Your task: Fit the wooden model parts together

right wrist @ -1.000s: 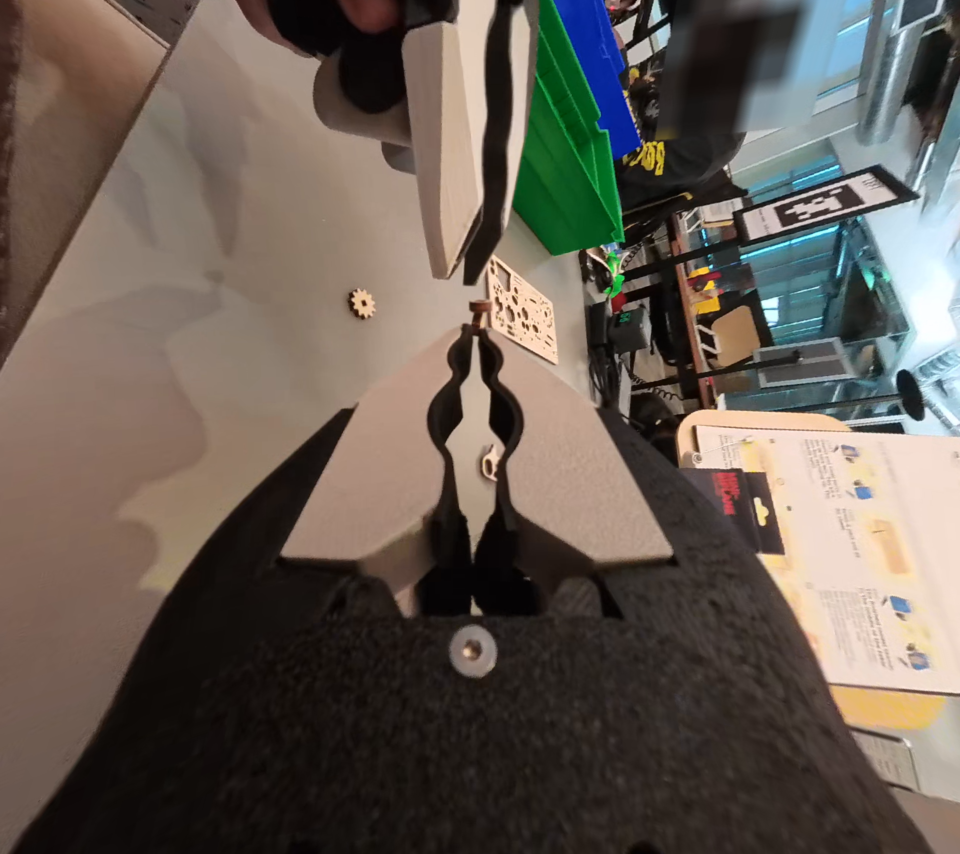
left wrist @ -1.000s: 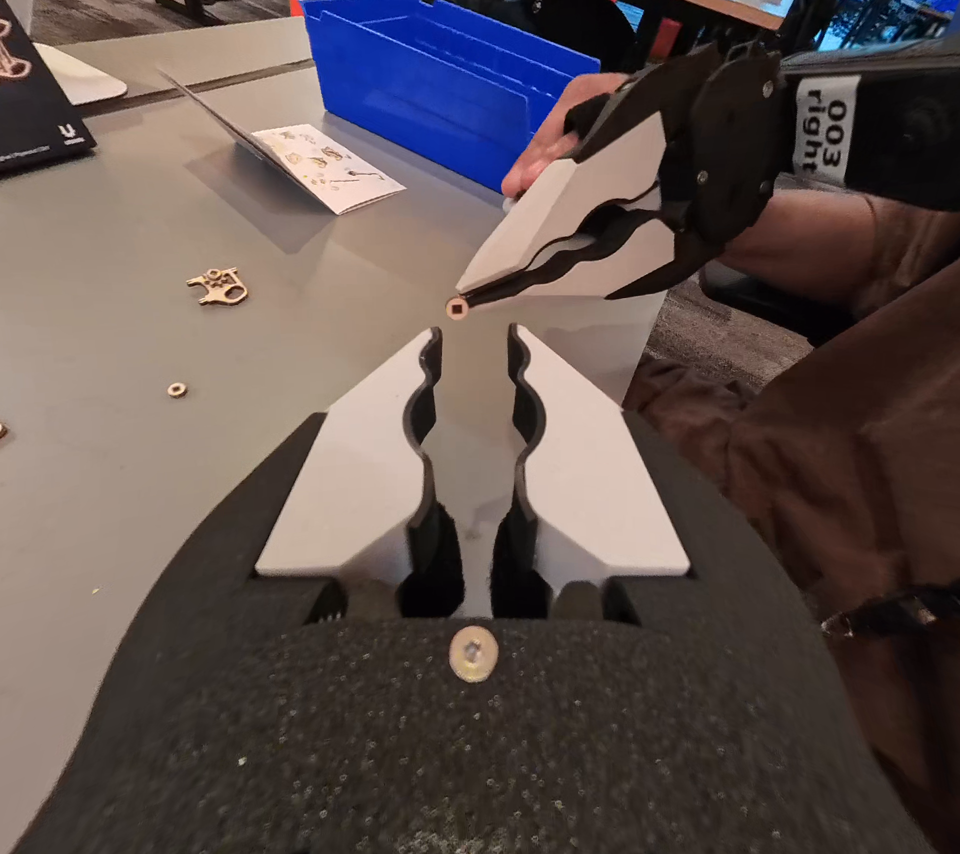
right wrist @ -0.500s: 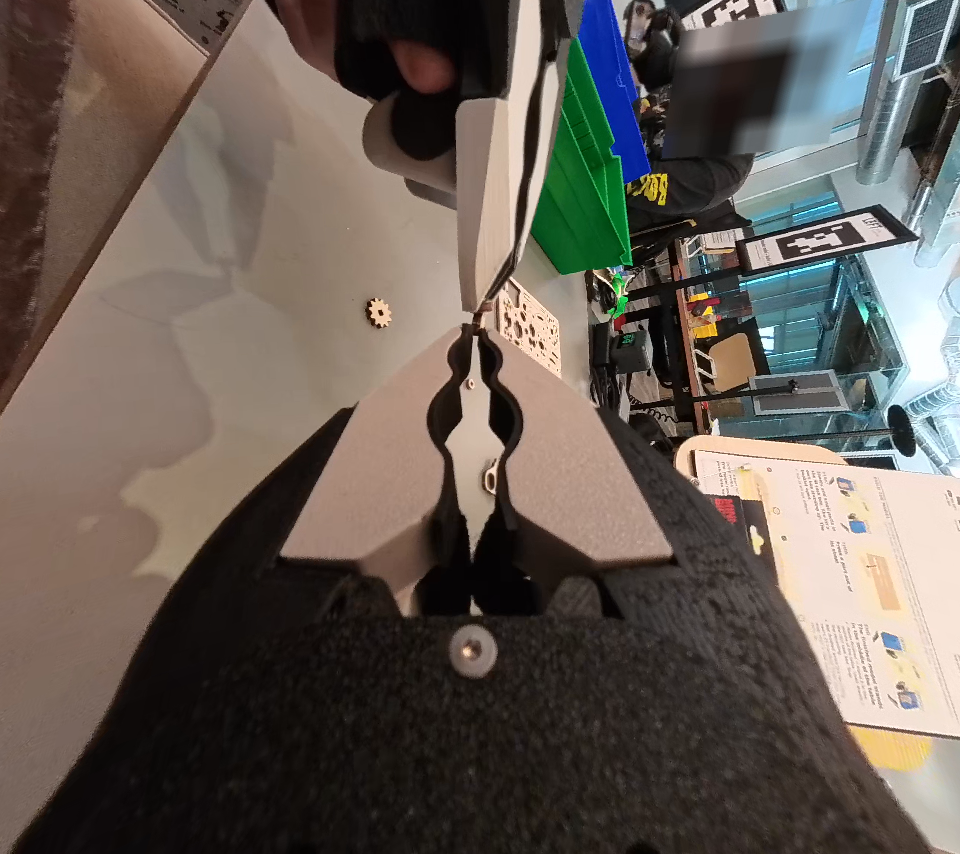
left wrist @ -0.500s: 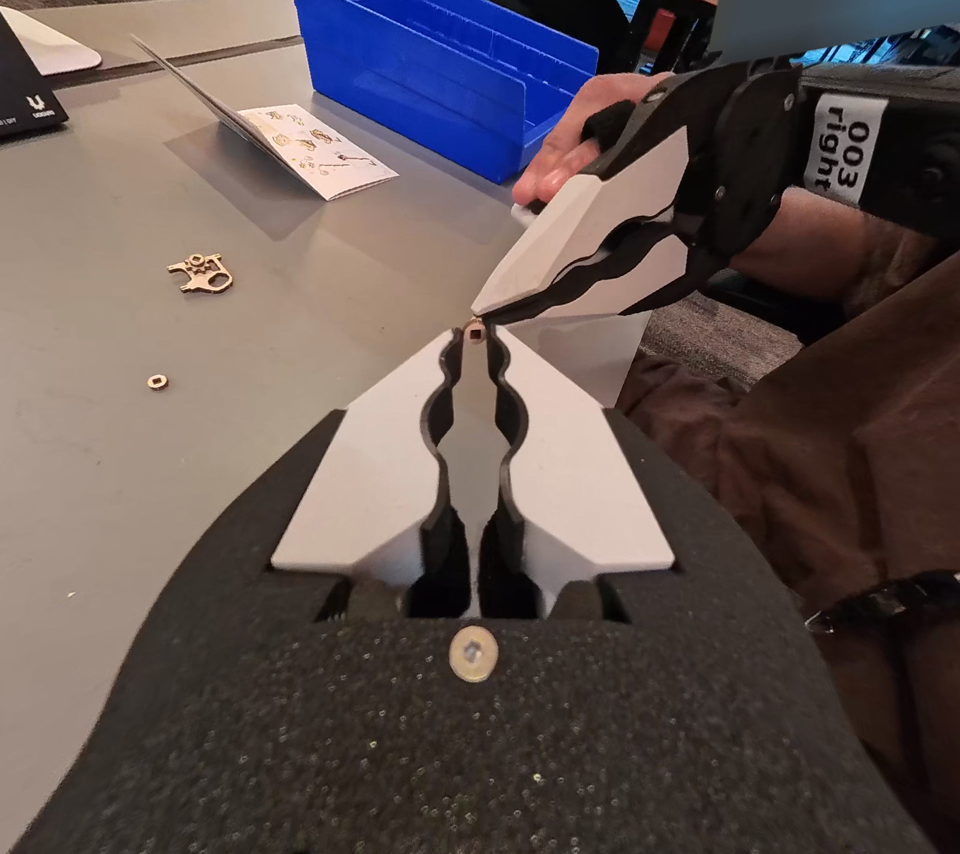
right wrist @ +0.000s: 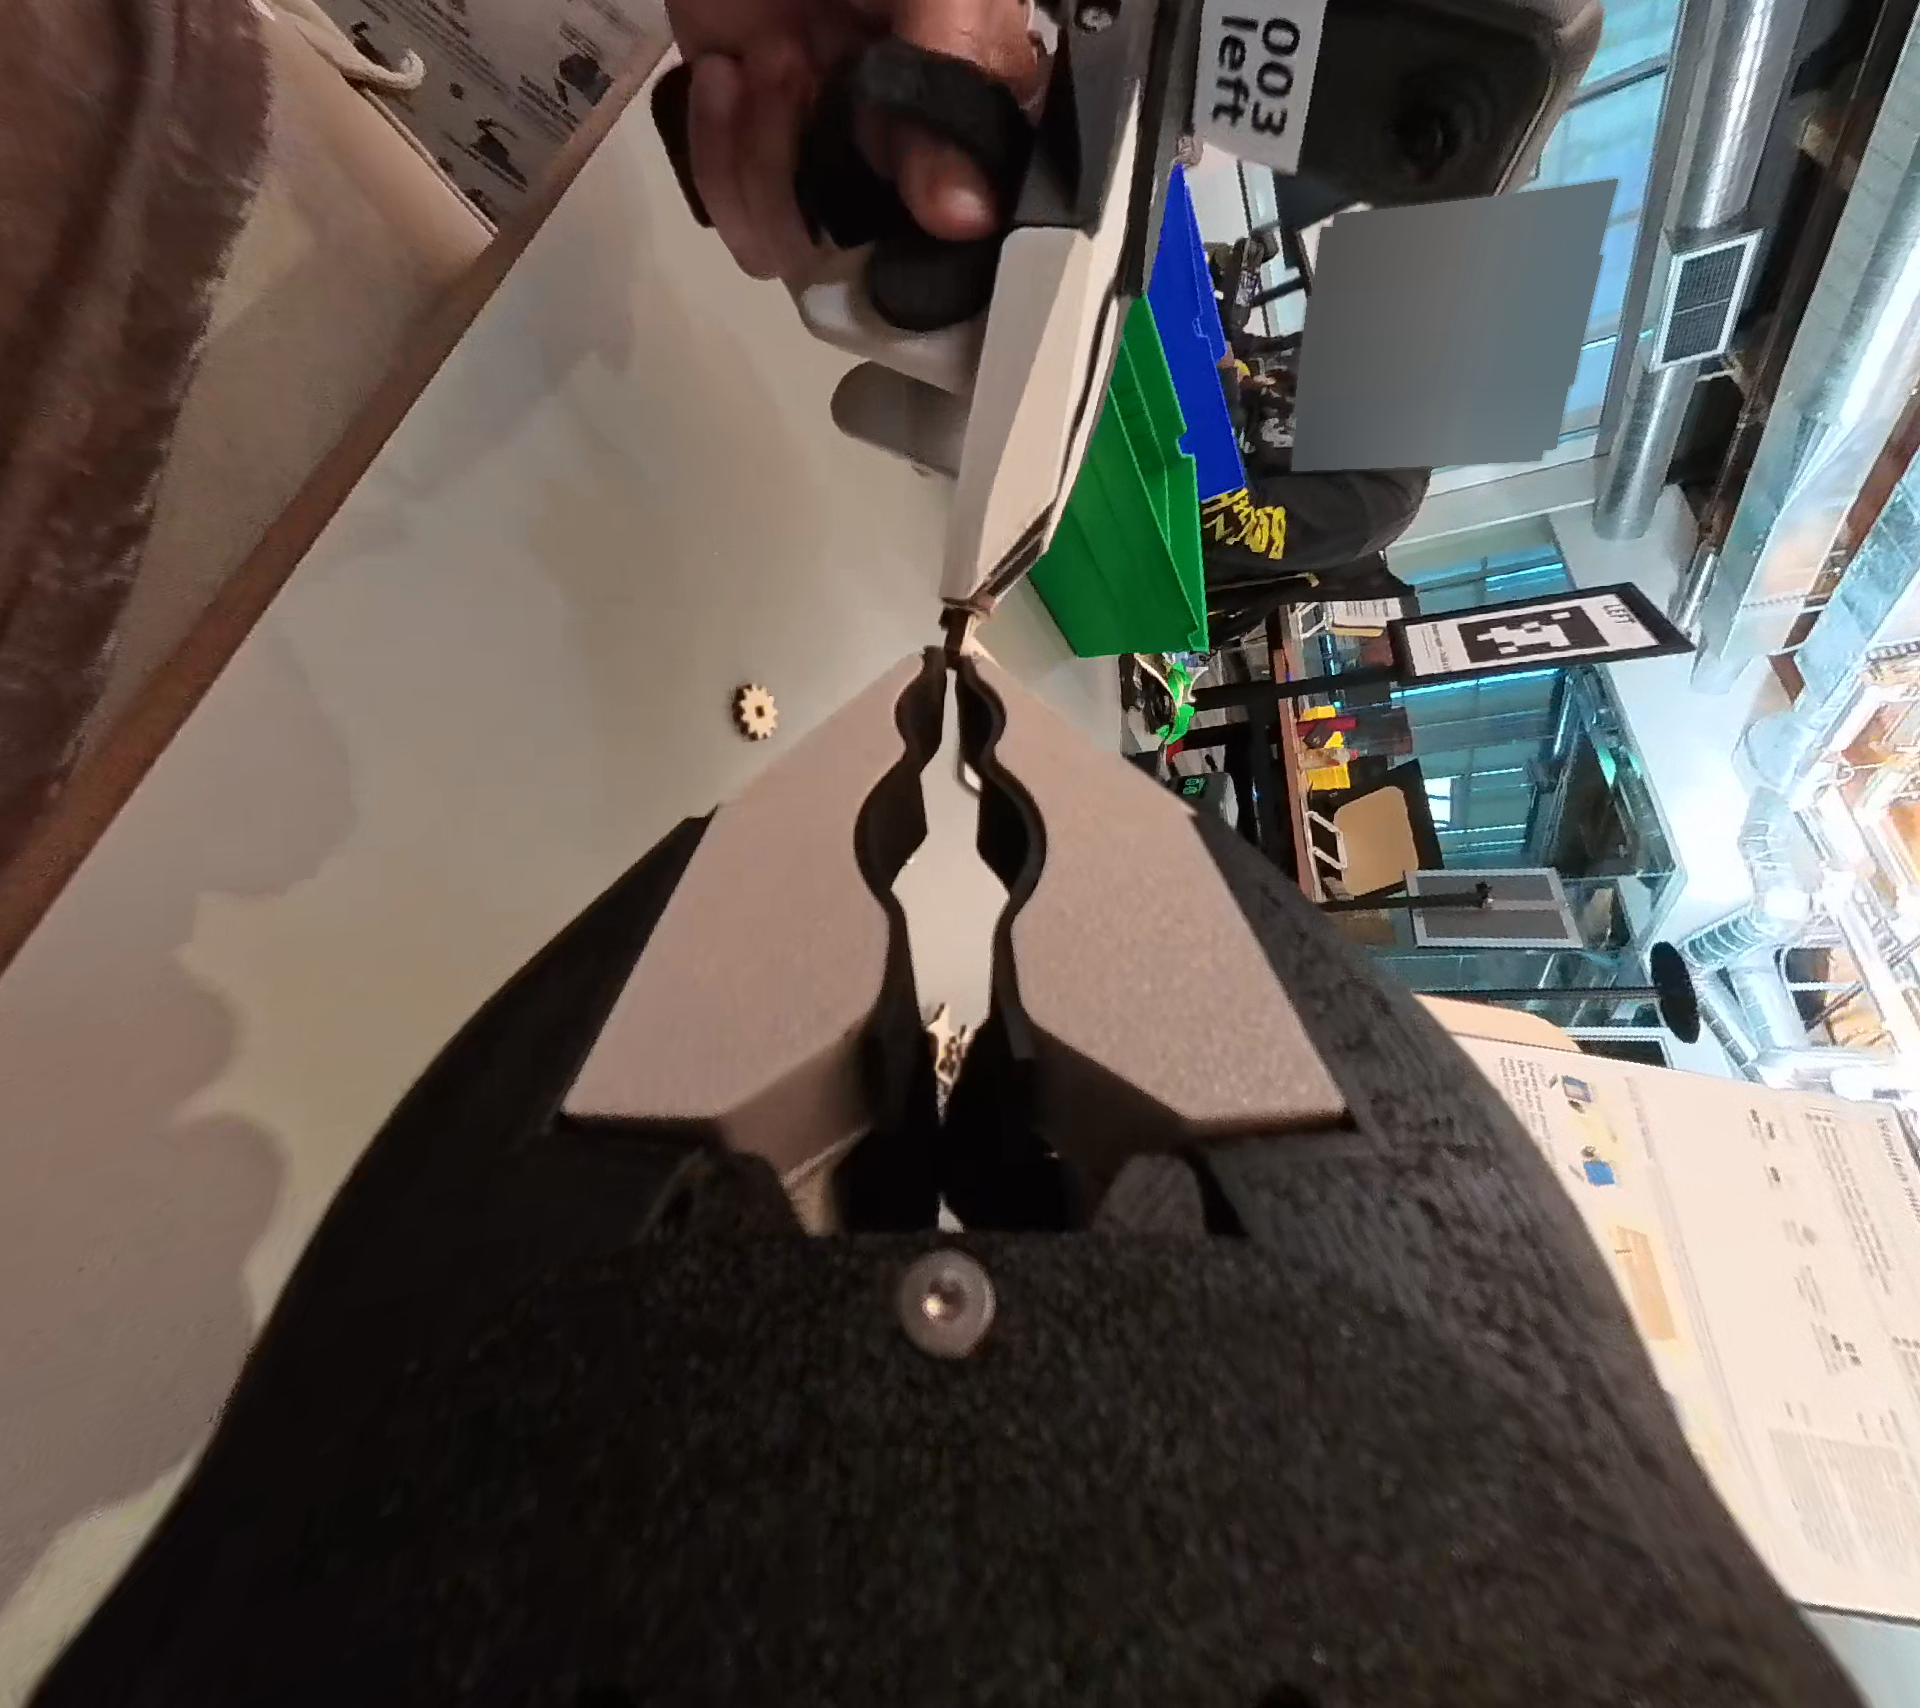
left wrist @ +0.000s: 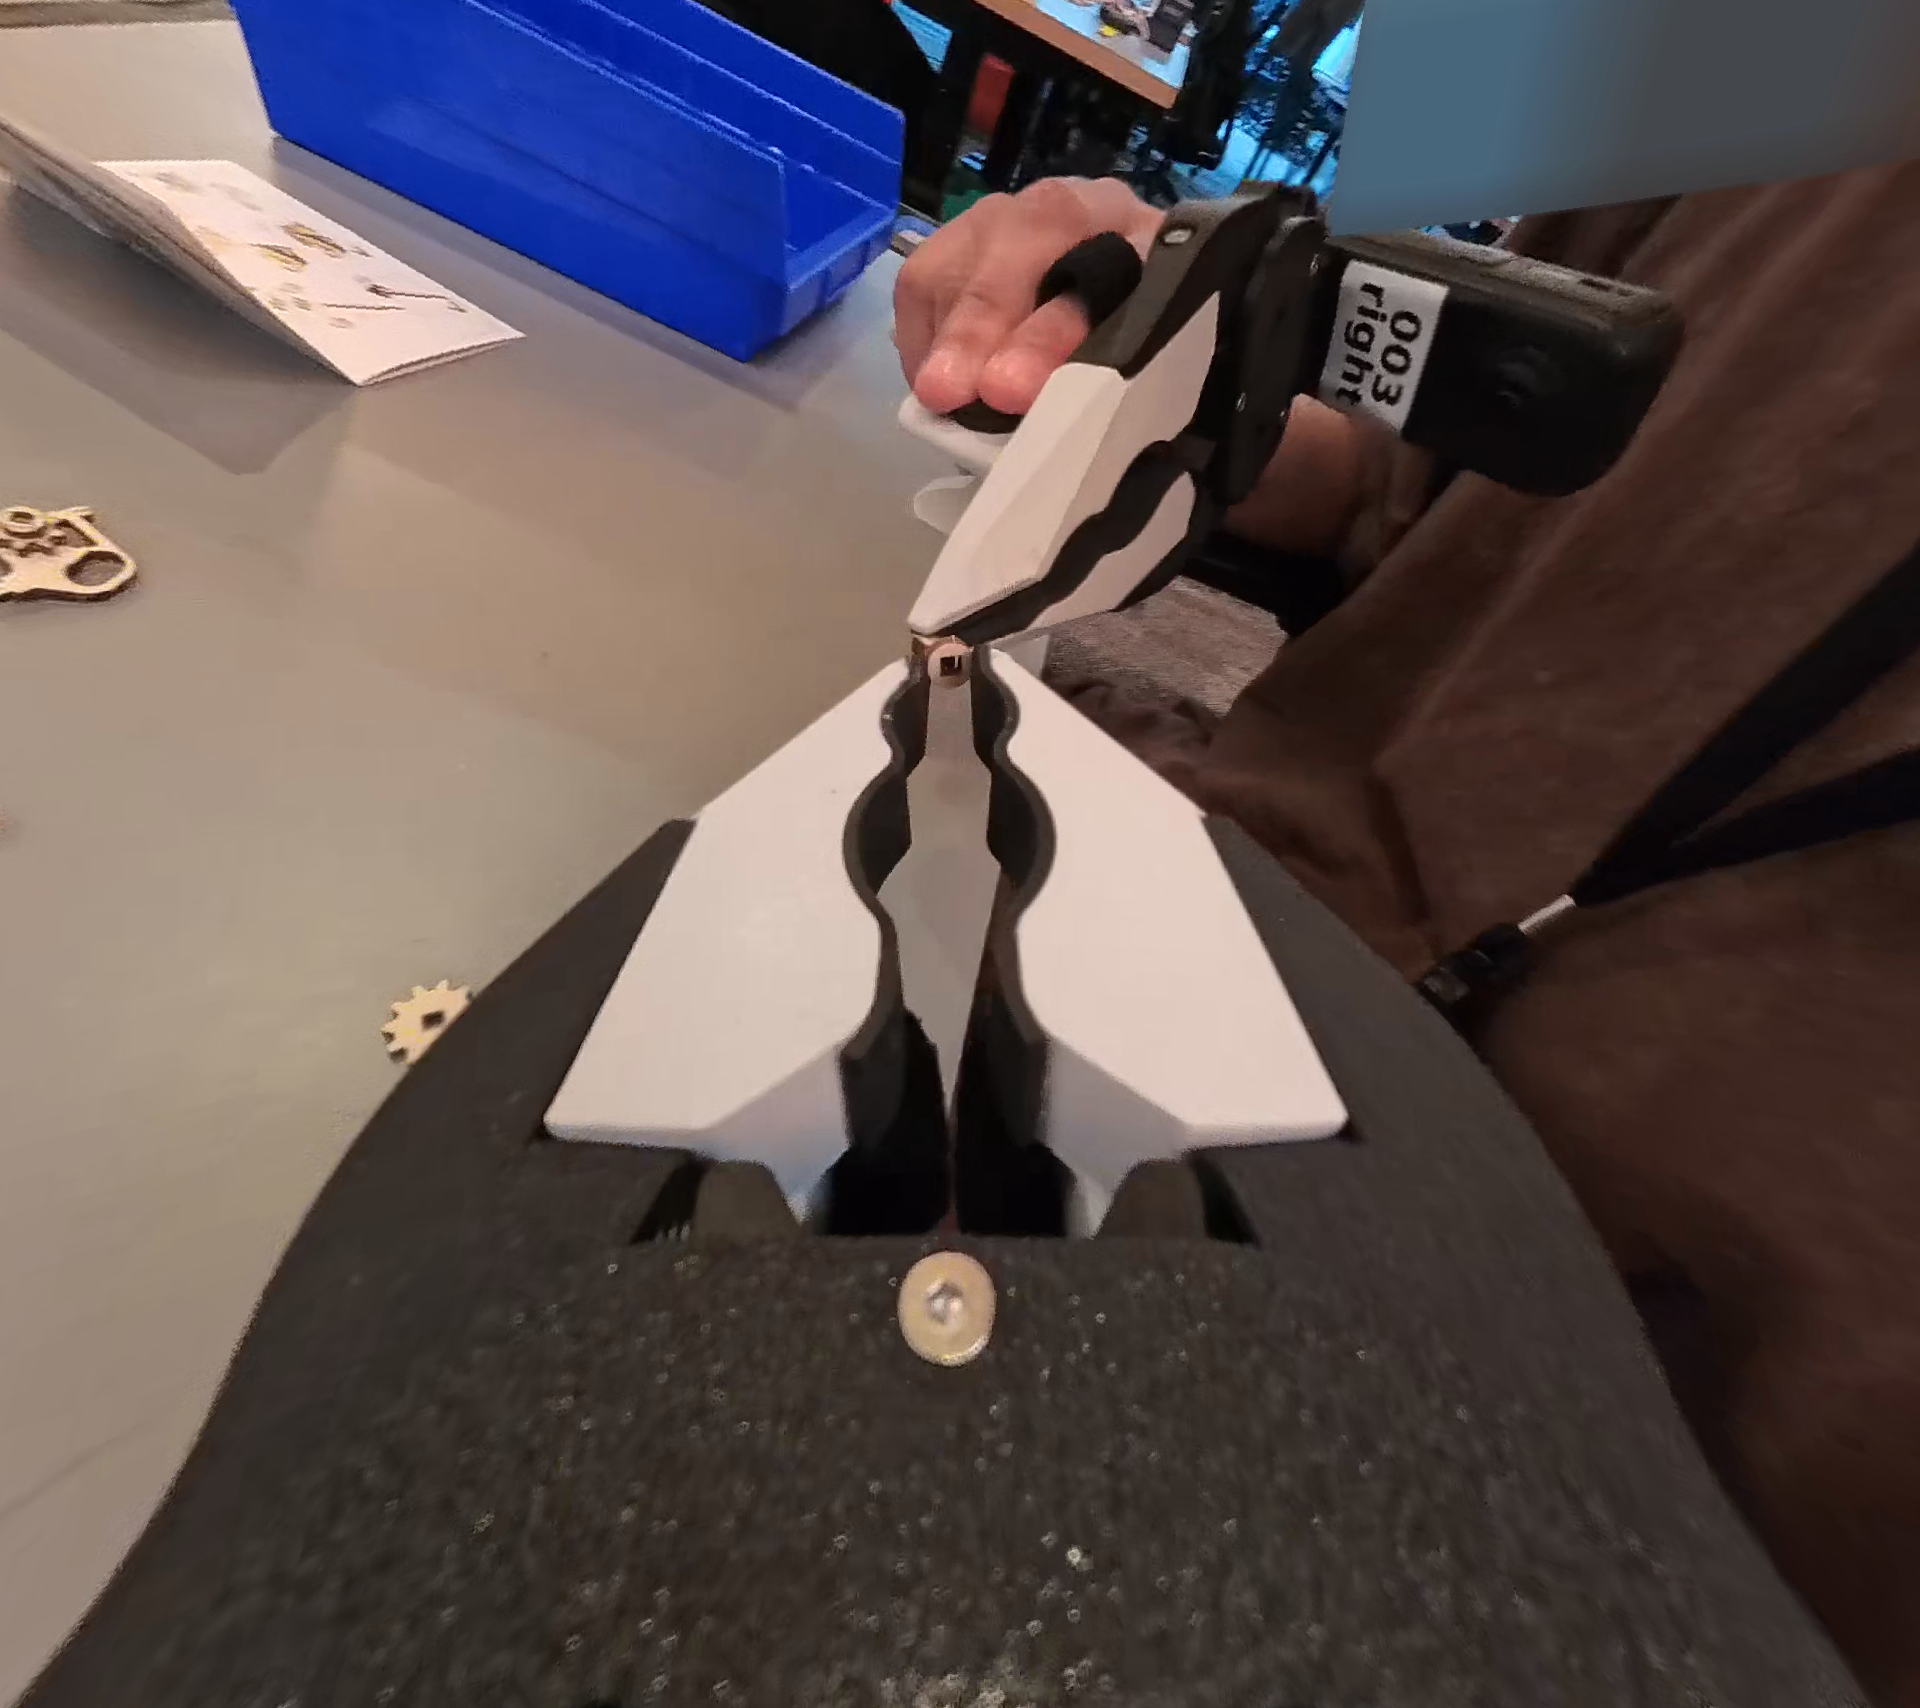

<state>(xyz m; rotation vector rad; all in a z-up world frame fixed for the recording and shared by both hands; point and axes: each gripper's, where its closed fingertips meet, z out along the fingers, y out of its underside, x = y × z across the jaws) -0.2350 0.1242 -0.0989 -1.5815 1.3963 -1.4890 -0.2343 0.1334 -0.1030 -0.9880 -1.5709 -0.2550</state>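
A small round wooden washer [left wrist: 943, 664] with a square hole sits between the tips of my left gripper [left wrist: 943, 673], which is shut on it just above the grey table [left wrist: 436, 619]. My right gripper [left wrist: 938, 628] comes in from the right, and its shut tips still pinch the washer's upper edge. In the right wrist view my right gripper [right wrist: 948, 661] meets the left gripper [right wrist: 961, 611] tip to tip, with the washer edge-on between them. A small wooden gear [left wrist: 424, 1019] lies on the table to the left and also shows in the right wrist view [right wrist: 755, 711].
A flat wooden sub-assembly [left wrist: 57, 557] lies at the far left. A folded instruction leaflet [left wrist: 291, 266] and a blue bin [left wrist: 540, 89] stand behind. A green bin [right wrist: 1132, 536] is beyond the left gripper. The person's brown sleeve [left wrist: 1558, 723] fills the right side. Less than 4 cm separates the two grippers' tips. The flat wooden sub-assembly [left wrist: 57, 557] is about 25 cm from both grippers' fingertips.
The right gripper brought the washer down to the left gripper's tips. The left gripper's jaws went from open to shut on the washer. Both grippers have shifted slightly right over the table.
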